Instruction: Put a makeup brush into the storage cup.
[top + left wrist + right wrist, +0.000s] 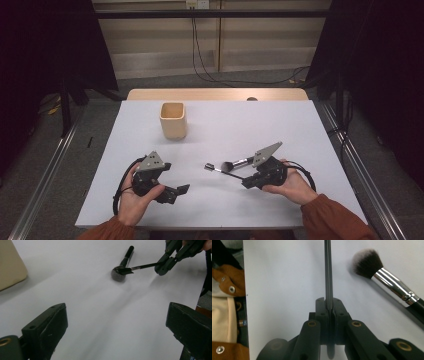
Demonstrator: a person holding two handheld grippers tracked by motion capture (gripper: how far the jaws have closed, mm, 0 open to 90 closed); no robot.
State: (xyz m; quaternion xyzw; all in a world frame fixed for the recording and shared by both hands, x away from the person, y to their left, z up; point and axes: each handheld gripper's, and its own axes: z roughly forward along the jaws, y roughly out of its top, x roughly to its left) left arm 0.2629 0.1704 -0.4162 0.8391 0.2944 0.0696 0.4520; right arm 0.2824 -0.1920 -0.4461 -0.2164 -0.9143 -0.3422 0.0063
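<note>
Two hands rest low: right tool (246, 179) clamps a thin brush (223, 171), left tool (176, 192) gapes empty.

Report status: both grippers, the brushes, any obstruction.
Right gripper shut on thin brush. Left gripper open, empty. Powder brush lying on table beside it. Beige cup far side, path clear.

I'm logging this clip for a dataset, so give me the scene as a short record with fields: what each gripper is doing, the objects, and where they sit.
surface: white table
right gripper: jaws shut on a thin brush, its handle clamped between them
left gripper: jaws open, nothing between them
thick makeup brush: lying on the table beside the thin brush, not held
beige cup: upright, far side of the table, apart from both grippers
</note>
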